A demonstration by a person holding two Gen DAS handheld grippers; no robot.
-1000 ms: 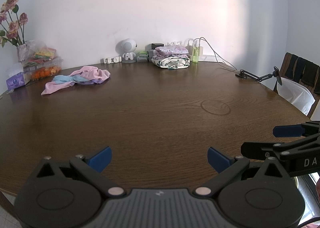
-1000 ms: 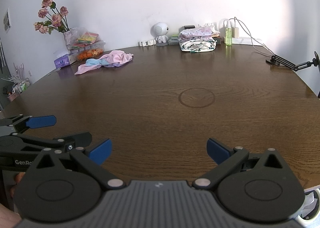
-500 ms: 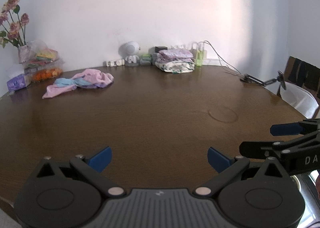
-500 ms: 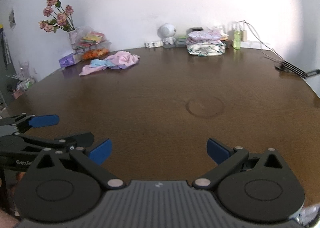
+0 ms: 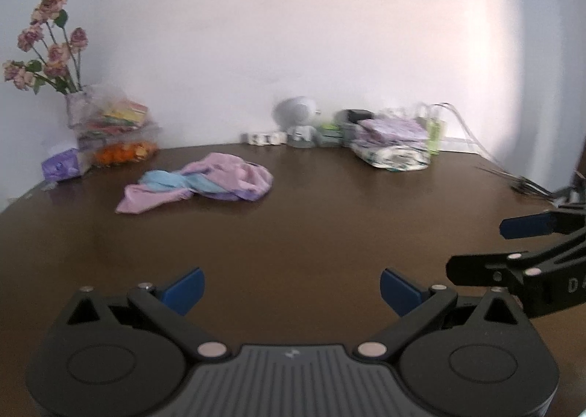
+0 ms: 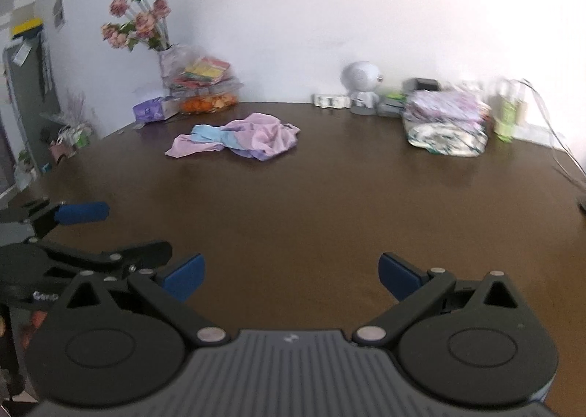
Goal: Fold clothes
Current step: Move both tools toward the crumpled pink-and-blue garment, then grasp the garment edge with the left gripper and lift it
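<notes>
While both tools hover over the near rim of the round table (image 5: 293, 233), we see the left gripper (image 5: 292, 287) and the right gripper (image 6: 291, 272) with jaws spread wide and nothing between them. The crumpled pink-and-blue garment (image 5: 205, 182) lies unfolded at 11 o'clock from the left tool, well apart from both. A stack of folded clothes (image 6: 445, 124) sits at 1 o'clock near the wall. We judge the step in hand to be the reach toward the loose garment; the next move calls for carrying both tools forward and taking the cloth by 2 separate edges. Bare wood between tools and garment leaves ample room. The flowers (image 6: 137, 19), snack bags (image 6: 203, 87) and tissue pack (image 6: 148, 111) crowd the 10 o'clock edge, so we would draw the cloth toward the centre.
</notes>
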